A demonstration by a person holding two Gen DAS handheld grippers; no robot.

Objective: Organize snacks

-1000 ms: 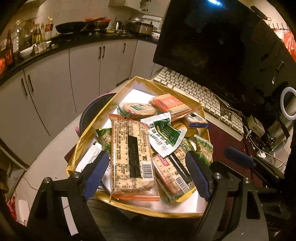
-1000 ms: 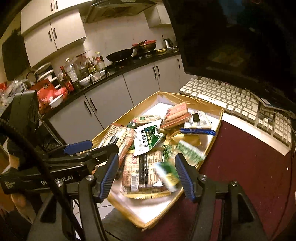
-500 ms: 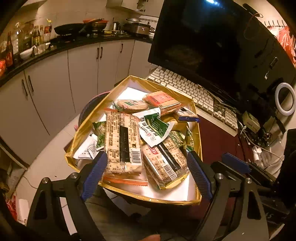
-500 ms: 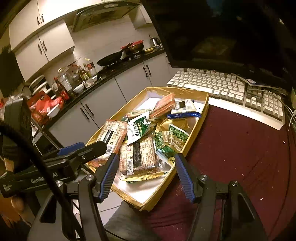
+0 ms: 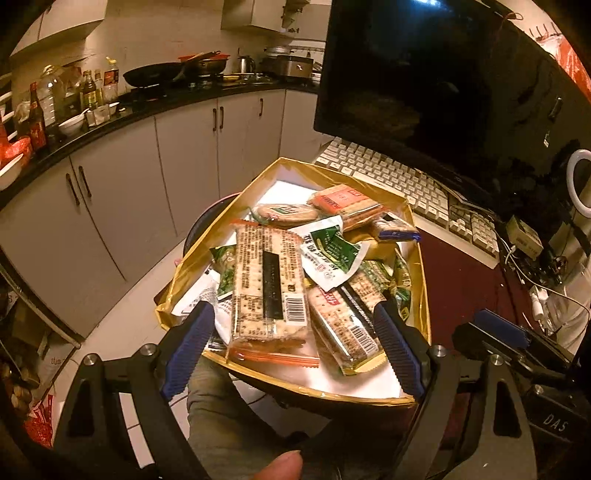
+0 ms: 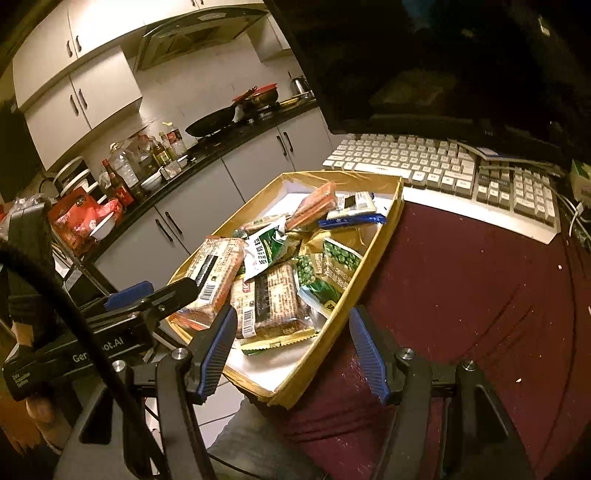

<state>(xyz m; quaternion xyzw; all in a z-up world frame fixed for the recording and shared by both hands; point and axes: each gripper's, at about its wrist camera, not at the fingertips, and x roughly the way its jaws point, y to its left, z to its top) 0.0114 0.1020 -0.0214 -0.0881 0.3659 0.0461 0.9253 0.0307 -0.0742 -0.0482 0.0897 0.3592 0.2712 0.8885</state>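
Gold box, mixed wrappers on maroon cloth

A gold-foil box (image 5: 419,258) with white lining holds a speckled tan cracker pack (image 5: 271,284) with a black stripe, a green-and-white sachet (image 5: 328,251) and a red-orange pack (image 5: 347,201); lower right, a maroon tablecloth (image 6: 461,280); blue ribbed gripper pads (image 6: 218,349).

Landmark: long black stone kitchen counter (image 5: 173,105), running along the far wall.
Below it: pale grey cupboard doors with dark bar handles (image 5: 184,155).
Above it: matching pale wall cupboards (image 6: 79,86) and a slanted steel extractor hood (image 6: 199,33).
On it: black frying pan (image 5: 147,75), oil and sauce bottles (image 5: 88,90), white bowls (image 5: 72,125).
Wall behind it: white tiles (image 5: 155,40).
Floor in front of it: pale tiles (image 5: 147,280).
Opposite it: dark red table top (image 6: 461,277) with a white and grey keyboard (image 6: 443,173) and a large black unlit monitor (image 5: 424,85).
Light: dim, warm yellow.
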